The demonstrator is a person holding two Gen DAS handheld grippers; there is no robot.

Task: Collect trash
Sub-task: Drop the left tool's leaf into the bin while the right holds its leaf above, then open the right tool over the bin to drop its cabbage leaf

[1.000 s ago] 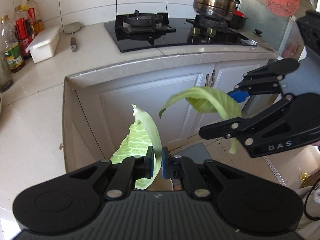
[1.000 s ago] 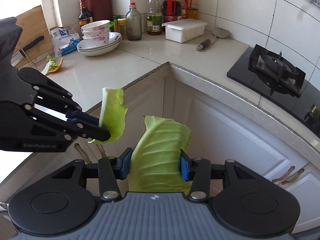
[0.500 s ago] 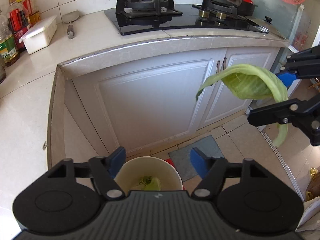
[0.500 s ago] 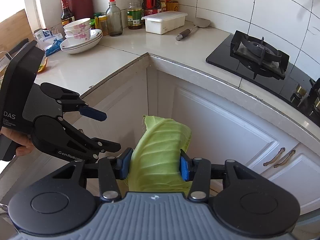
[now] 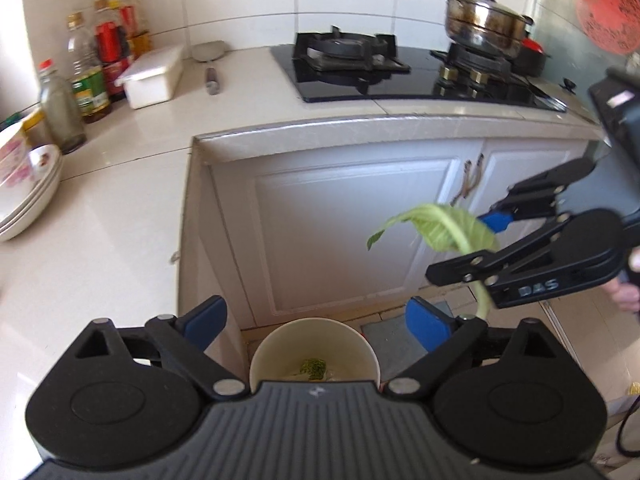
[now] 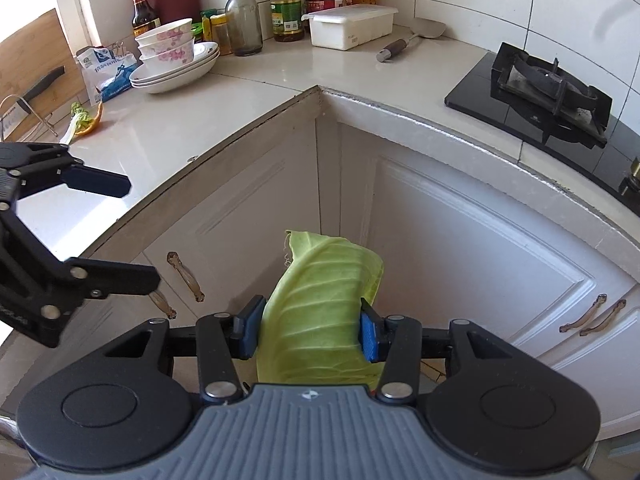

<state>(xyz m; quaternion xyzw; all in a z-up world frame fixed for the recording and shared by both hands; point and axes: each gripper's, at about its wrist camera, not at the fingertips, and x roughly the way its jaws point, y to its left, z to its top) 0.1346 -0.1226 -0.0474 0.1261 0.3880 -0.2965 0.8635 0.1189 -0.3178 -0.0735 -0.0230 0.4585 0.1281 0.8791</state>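
Two grippers over one bin: my left gripper (image 5: 316, 320), at the lower centre of its frame, is spread wide and empty above the white bin (image 5: 314, 350). My right gripper (image 6: 310, 334) pinches a cabbage leaf (image 6: 320, 312) at lower centre. Risk, as I judge it: the leaf hangs beside the bin, not over it; releasing now drops it onto the floor.

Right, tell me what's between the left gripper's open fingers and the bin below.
Nothing: in the left wrist view the left gripper hangs open directly over the white bin, the gap bare. The cabbage leaf sits off right, in the right gripper.
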